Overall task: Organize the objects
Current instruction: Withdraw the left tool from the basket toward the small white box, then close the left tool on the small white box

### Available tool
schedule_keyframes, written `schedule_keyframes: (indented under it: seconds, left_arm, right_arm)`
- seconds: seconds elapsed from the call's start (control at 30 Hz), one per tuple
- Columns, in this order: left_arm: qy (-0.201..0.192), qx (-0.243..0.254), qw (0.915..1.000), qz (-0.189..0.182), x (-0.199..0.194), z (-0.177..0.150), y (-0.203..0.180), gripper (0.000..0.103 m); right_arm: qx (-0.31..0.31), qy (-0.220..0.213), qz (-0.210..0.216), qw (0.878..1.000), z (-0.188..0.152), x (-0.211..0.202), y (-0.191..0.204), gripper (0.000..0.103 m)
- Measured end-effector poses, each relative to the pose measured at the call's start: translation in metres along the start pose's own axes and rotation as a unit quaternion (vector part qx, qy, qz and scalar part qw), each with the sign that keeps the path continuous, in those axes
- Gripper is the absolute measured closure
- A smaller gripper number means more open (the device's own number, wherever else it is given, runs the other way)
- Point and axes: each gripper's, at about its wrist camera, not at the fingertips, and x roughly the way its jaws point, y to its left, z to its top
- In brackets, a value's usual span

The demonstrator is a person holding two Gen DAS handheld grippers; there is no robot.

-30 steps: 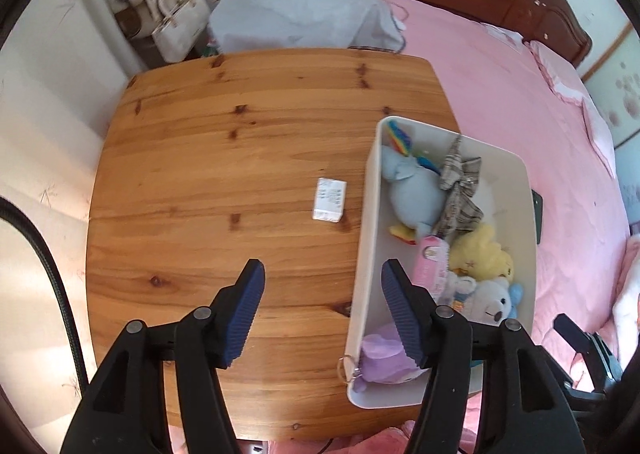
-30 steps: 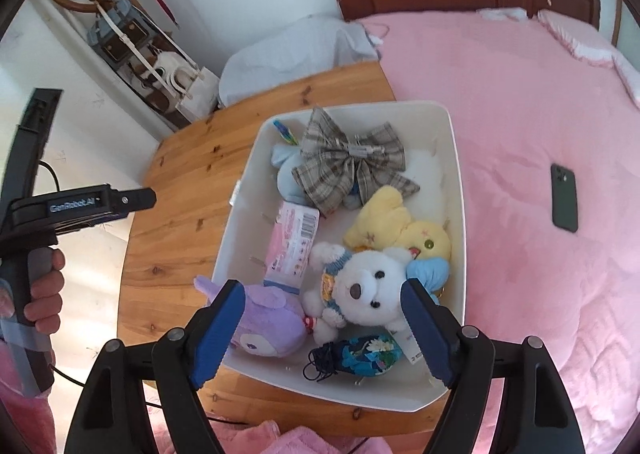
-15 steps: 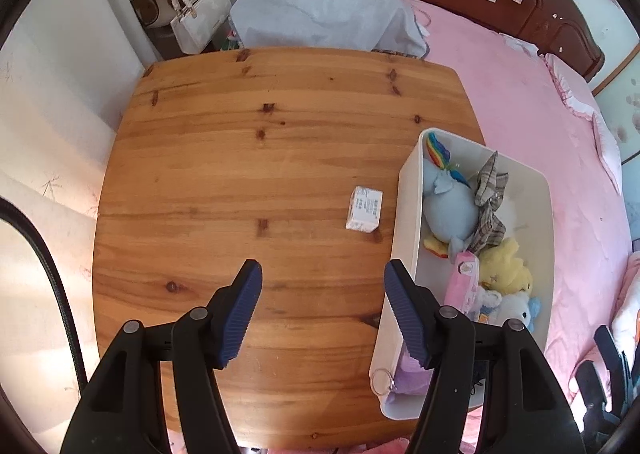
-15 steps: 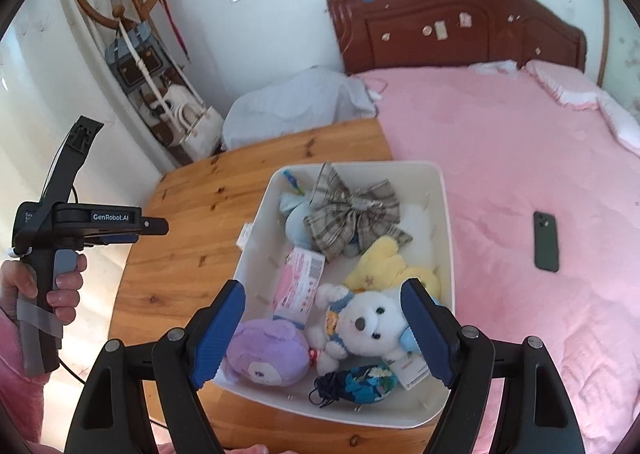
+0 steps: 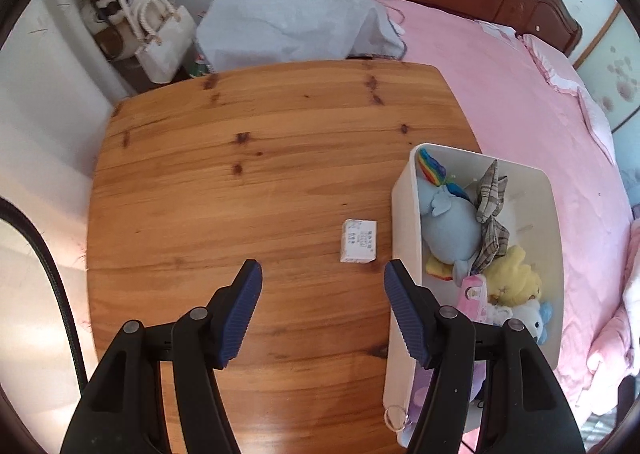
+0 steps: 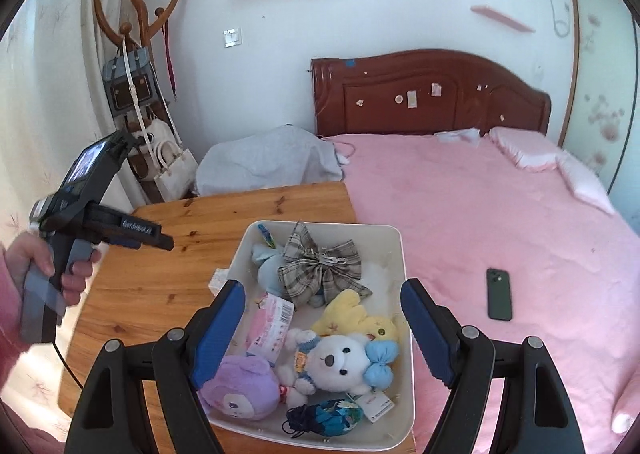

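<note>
A: What is left out on the wooden surface (image 5: 240, 194)?

B: One small white box (image 5: 359, 241), flat and rectangular, printed with grey lettering too fine to read. In the left wrist view it lies right of centre, just beside the left wall of the white bin (image 5: 404, 238) but apart from it.

A: And inside the bin?

B: Soft toys. A pale blue plush with a rainbow mane (image 5: 448, 214) sits toward the top, a grey plaid bow (image 6: 320, 266) lies over it, then a yellow plush (image 6: 360, 320), a white bear with blue ears (image 6: 336, 362), a purple plush (image 6: 240, 394) at lower left, a dark blue patterned pouch (image 6: 324, 416) at the bottom, and a pink packet with a barcode (image 6: 270, 324).

A: The claws?

B: The left claw (image 5: 322, 274) hangs released over bare wood, the box just above and right of its tips. The right claw (image 6: 322, 294) is also released, above the bin, touching nothing.

A: Any writing?

B: Blurred white lettering on the left tool's arm, unreadable. A dark phone (image 6: 499, 294) lies on the pink bed (image 6: 480, 214).
</note>
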Motion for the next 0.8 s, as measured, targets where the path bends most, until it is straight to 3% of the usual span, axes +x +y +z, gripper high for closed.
schedule_keyframes:
  seconds: [0.17, 0.5, 0.8]
  left_arm:
    - [0.015, 0.018, 0.9997, -0.01, 0.019, 0.01, -0.004, 0.035]
    - [0.069, 0.003, 0.9946, -0.078, 0.06, 0.023, -0.002, 0.036]
    - [0.12, -0.014, 0.9886, -0.09, 0.094, 0.027, -0.007, 0.037]
  right_arm:
    - [-0.019, 0.012, 0.0, 1.0, -0.01, 0.003, 0.018, 0.022]
    - [-0.028, 0.04, -0.001, 0.999, -0.019, 0.005, 0.048, 0.022]
    - [-0.008, 0.077, -0.016, 0.997, -0.028, 0.016, 0.046, 0.022]
